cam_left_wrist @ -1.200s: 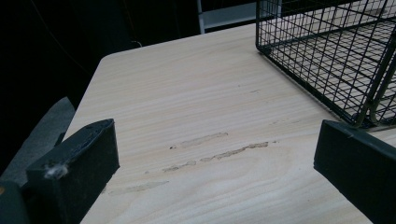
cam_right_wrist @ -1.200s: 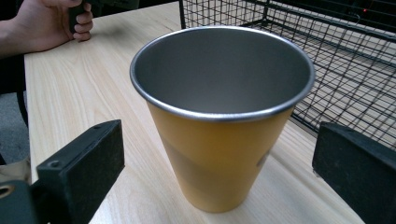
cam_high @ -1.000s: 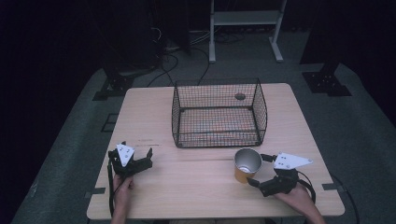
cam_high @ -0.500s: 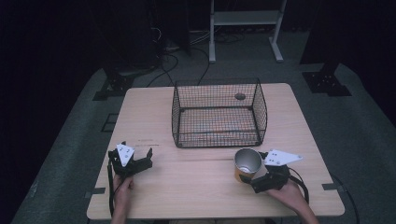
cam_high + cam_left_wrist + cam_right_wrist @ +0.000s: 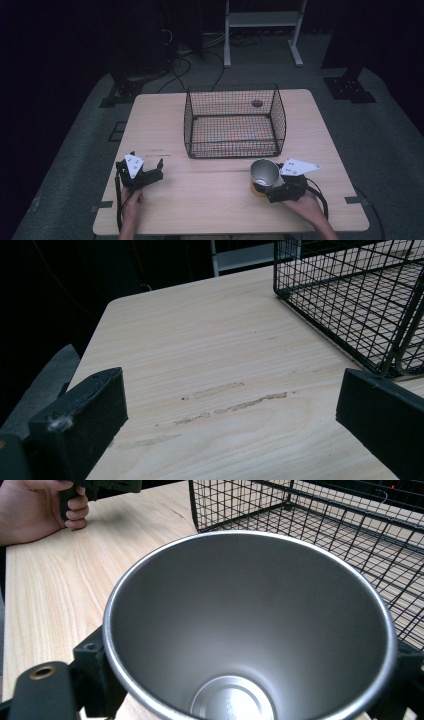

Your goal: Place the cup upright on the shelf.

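A shiny metal cup (image 5: 265, 172) stands upright on the wooden table (image 5: 210, 205), just in front of the wire basket's right corner. My right gripper (image 5: 261, 189) reaches in from the right, with one jaw against each side of the cup's lower body. The cup (image 5: 250, 630) is empty, seen from above its rim in the right gripper view, and my right gripper (image 5: 250, 680) sits under that rim. My left gripper (image 5: 145, 167) rests near the table's front left, open, with bare wood between its jaws (image 5: 230, 405).
A black wire basket (image 5: 235, 122) stands empty at the table's middle back; its near corner (image 5: 360, 300) lies right of my left gripper. A small round hole (image 5: 257, 103) marks the tabletop behind the basket. The person's left hand (image 5: 40, 505) holds the other gripper.
My right gripper slid left from beside the cup until its jaws flanked the cup, then stayed there. The cup and my left gripper kept their places.
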The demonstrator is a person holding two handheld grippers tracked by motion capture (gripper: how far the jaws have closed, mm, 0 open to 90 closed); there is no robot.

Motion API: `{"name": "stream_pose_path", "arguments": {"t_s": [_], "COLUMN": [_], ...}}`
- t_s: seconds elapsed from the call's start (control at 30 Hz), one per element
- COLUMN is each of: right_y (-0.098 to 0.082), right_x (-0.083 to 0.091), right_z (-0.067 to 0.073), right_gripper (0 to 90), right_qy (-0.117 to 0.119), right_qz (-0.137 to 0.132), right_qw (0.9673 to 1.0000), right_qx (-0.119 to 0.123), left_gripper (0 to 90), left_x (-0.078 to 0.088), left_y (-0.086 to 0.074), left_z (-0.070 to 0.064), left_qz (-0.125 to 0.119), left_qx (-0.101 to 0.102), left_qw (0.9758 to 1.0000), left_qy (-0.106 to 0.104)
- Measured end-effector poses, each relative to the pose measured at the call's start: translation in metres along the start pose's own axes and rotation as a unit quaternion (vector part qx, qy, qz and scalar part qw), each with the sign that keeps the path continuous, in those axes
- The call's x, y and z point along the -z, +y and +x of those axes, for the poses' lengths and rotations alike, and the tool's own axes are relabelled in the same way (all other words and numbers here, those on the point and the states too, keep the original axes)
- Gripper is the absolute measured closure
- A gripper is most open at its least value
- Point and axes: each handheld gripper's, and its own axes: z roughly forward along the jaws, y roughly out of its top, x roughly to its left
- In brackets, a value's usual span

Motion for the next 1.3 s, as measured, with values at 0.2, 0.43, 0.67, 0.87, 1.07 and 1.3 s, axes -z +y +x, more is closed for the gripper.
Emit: {"name": "stream_pose_path", "arguments": {"t_s": [0.2,0.43,0.67,0.87,1.07,1.3], "right_y": [0.008,0.016,0.028,0.042,0.054,0.070], "right_x": [0.004,0.009,0.016,0.022,0.024,0.026], "right_z": [-0.001,-0.003,-0.012,-0.015,-0.019,-0.023], "right_gripper": [12.6,12.6,12.6,12.6,12.6,12.5], "right_qy": [0.016,0.031,0.048,0.056,0.061,0.072], "right_qz": [-0.008,-0.003,-0.010,-0.013,-0.017,-0.016], "right_qw": [0.9998,0.9994,0.9985,0.9981,0.9978,0.9971], "right_qx": [-0.009,-0.012,-0.024,-0.022,-0.019,-0.019], "left_gripper": [0.0,0.0,0.0,0.0,0.0,0.0], "left_x": [0.000,0.000,0.000,0.000,0.000,0.000], "left_y": [0.000,0.000,0.000,0.000,0.000,0.000], "left_z": [0.000,0.000,0.000,0.000,0.000,0.000], "left_qz": [0.000,0.000,-0.001,0.000,0.000,-0.001], "left_qx": [0.000,0.000,0.001,0.001,0.001,0.001], "left_qw": [1.0000,1.0000,1.0000,1.0000,1.0000,1.0000], "left_qy": [0.000,0.000,0.000,0.000,0.000,0.000]}}
